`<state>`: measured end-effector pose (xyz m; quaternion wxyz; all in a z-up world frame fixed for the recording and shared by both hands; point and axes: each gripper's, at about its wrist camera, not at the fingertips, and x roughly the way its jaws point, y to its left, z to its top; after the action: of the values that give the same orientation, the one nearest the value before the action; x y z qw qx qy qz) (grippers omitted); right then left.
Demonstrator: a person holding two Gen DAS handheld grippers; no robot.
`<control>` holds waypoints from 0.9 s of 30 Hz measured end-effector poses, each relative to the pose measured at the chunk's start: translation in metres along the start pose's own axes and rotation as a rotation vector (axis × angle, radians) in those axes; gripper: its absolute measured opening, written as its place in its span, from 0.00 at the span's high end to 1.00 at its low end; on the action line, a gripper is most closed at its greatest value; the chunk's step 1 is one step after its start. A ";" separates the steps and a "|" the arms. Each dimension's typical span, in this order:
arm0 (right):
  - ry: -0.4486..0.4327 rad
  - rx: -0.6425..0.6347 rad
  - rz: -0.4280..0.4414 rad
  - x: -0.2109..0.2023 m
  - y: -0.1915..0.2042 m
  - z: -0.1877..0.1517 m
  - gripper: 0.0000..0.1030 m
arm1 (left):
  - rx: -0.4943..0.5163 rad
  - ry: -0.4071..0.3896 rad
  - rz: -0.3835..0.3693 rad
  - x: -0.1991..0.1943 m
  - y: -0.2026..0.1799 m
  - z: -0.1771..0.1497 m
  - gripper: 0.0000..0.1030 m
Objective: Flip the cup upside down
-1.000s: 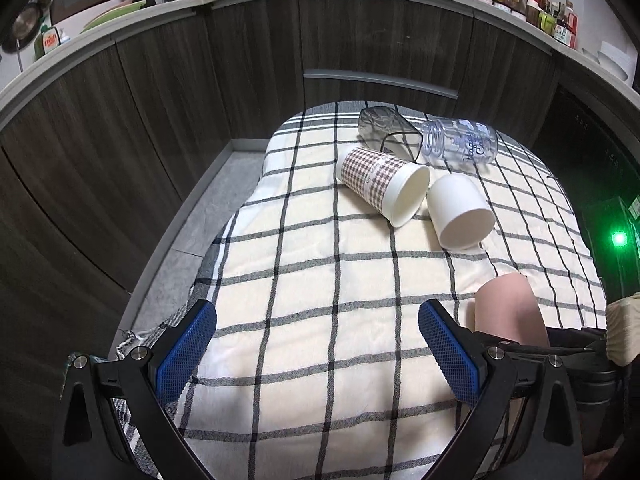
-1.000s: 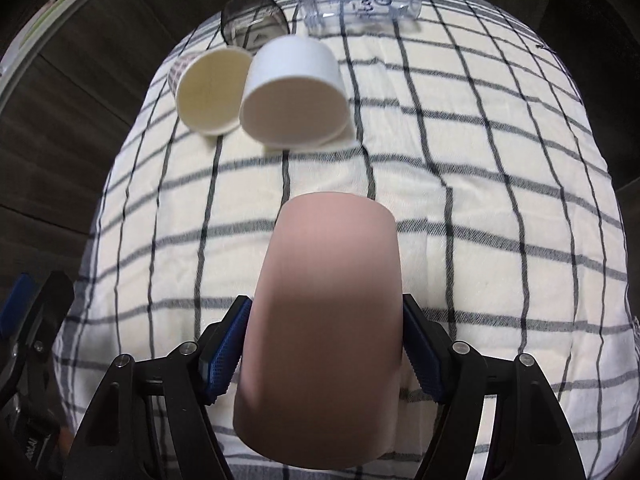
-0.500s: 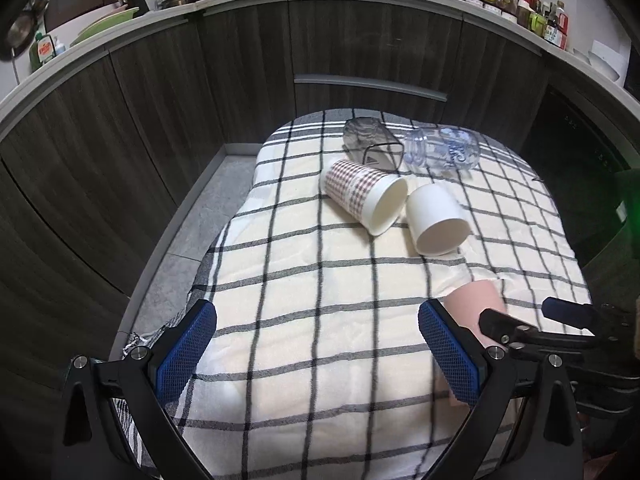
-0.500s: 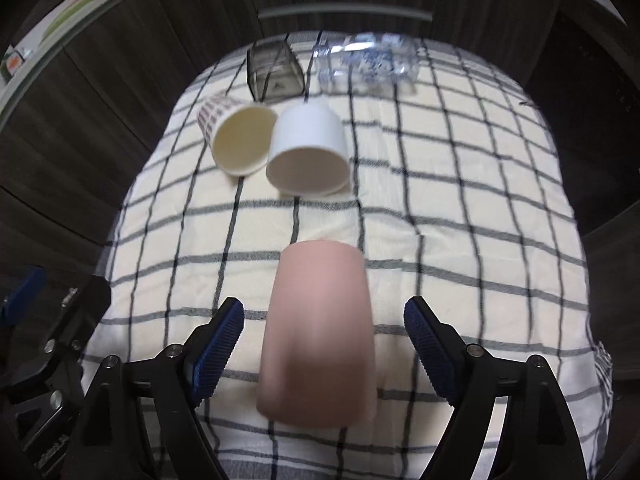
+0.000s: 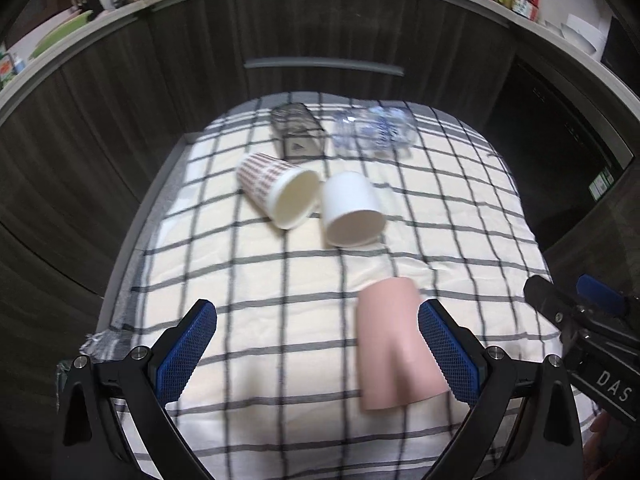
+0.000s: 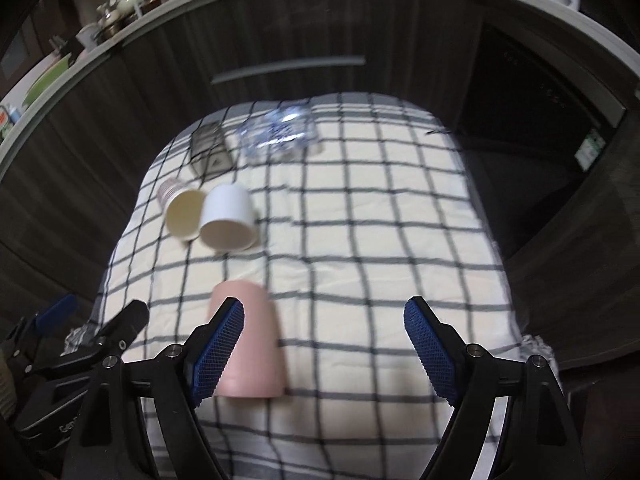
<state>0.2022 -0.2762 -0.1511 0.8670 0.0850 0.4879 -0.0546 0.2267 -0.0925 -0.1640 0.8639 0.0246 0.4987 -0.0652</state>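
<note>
A pink cup (image 5: 394,344) stands upside down, base up, on the checked cloth (image 5: 256,288); it also shows in the right wrist view (image 6: 252,340). My left gripper (image 5: 316,354) is open and empty, its right finger just beside the pink cup. My right gripper (image 6: 322,352) is open and empty, pulled back above the cloth, with the pink cup behind its left finger. A white cup (image 5: 350,210) and a red-patterned paper cup (image 5: 278,188) lie on their sides further back.
A dark square glass (image 5: 296,130) and a clear plastic bottle (image 5: 372,130) lie at the far end of the cloth. Dark wood cabinets (image 5: 320,32) curve around the table. The right gripper's body (image 5: 588,332) shows at the right edge of the left wrist view.
My right gripper has opened, let go of the pink cup and drawn back and up. The cup now stands alone on the cloth. The left gripper has also risen.
</note>
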 end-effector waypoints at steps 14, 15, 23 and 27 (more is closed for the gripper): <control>-0.148 -0.007 -0.045 0.001 -0.044 0.030 0.20 | 0.013 0.253 -0.022 0.061 -0.053 0.019 0.18; -0.167 -0.014 -0.044 0.002 -0.044 0.032 0.20 | 0.014 0.269 -0.019 0.065 -0.054 0.020 0.18; -0.190 -0.008 -0.006 0.029 -0.052 0.048 0.20 | -0.016 0.386 0.009 0.107 -0.054 0.025 0.21; -0.151 0.016 0.045 0.048 -0.056 0.053 0.20 | -0.033 0.449 0.000 0.125 -0.053 0.026 0.30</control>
<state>0.2609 -0.3424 -0.1703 0.9016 0.0986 0.4188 -0.0451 0.3034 -0.1590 -0.2574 0.7314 0.0241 0.6796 -0.0500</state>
